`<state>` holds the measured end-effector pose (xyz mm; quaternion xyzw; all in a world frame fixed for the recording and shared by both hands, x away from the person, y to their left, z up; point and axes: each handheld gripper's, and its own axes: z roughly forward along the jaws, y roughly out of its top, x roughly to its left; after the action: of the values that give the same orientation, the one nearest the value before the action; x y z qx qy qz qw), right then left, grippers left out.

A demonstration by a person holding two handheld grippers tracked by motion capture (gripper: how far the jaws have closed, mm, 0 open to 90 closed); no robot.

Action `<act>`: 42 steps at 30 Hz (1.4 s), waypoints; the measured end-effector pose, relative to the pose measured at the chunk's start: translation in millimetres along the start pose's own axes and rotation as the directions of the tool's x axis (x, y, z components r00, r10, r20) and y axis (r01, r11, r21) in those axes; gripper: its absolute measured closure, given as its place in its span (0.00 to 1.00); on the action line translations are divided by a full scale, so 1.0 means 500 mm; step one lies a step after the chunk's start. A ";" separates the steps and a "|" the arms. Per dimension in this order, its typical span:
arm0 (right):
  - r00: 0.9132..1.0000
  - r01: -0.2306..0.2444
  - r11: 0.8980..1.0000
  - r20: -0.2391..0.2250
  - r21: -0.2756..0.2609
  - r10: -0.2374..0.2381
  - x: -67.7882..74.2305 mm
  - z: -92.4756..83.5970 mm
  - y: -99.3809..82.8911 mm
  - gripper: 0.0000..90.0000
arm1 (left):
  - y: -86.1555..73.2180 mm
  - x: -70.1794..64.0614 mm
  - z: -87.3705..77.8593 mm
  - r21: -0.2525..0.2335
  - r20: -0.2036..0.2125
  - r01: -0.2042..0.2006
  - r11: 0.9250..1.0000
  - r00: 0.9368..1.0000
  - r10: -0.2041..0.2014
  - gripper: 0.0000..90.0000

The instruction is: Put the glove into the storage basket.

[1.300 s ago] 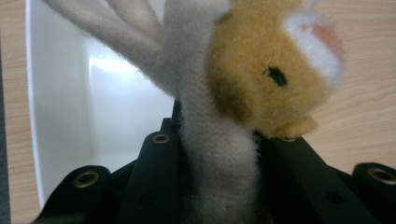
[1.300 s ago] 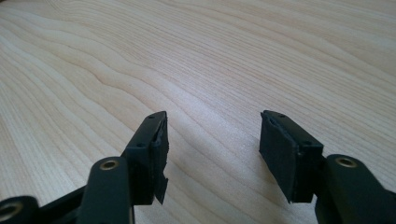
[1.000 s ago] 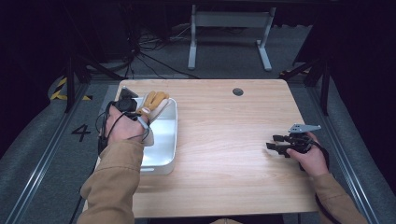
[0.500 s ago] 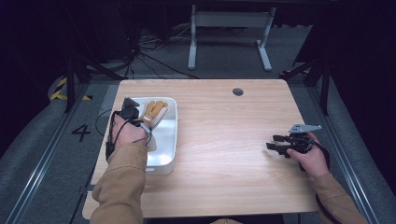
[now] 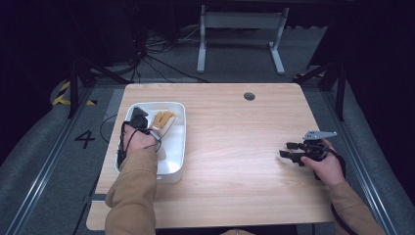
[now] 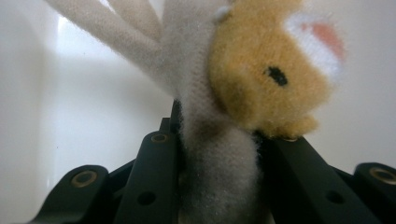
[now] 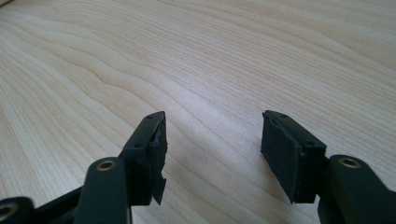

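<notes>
While gripped, plush toy (image 6: 219, 140) inside bin (image 5: 177, 147).

The plush toy (image 6: 224, 93) is blurred and cut off at top.

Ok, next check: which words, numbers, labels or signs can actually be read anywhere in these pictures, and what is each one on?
"4": a dark numeral on the grey floor left of the light wooden table, at.
Yellow-and-black hazard stripes on that floor: a marking, no text.
No lettering is legible on the white plastic tray, the tan-and-cream plush toy or either gripper.
</notes>
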<state>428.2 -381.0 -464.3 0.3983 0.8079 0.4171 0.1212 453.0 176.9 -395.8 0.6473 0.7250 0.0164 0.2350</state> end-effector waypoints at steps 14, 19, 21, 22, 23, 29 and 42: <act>1.000 0.002 1.000 0.002 -0.006 -0.002 -0.003 -0.002 -0.001 0.46 | -0.010 0.010 0.044 0.054 -0.082 0.025 0.998 0.996 -0.020 0.80; 1.000 -0.006 1.000 0.000 -0.006 0.006 -0.005 -0.002 -0.001 0.46 | -0.010 0.011 0.052 0.063 -0.093 0.028 0.998 0.995 -0.022 0.79; 1.000 -0.005 1.000 -0.002 -0.005 0.005 -0.004 -0.002 -0.001 0.46 | -0.010 0.010 0.053 0.064 -0.098 0.023 0.998 0.995 -0.016 0.78; 1.000 -0.005 1.000 -0.002 -0.004 0.005 -0.004 -0.002 -0.001 0.46 | -0.011 0.008 0.054 0.060 -0.099 0.017 0.998 0.995 -0.011 0.78; 1.000 -0.005 1.000 -0.002 -0.004 0.005 -0.004 -0.002 -0.001 0.46 | -0.011 0.007 0.054 0.064 -0.102 0.012 0.998 0.995 -0.006 0.77; 1.000 -0.005 1.000 -0.002 -0.006 0.005 -0.005 -0.003 -0.001 0.46 | -0.011 0.006 0.060 0.078 -0.107 -0.008 0.997 0.994 0.017 0.73; 1.000 -0.025 1.000 -0.006 -0.009 0.025 -0.006 -0.004 -0.002 0.44 | -0.018 -0.014 0.033 0.022 -0.119 -0.120 0.993 0.985 0.122 0.26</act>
<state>428.5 -384.9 -464.4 0.4065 0.8014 0.4233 0.1153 450.9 164.4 -411.4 0.6896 0.6974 0.0641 0.1844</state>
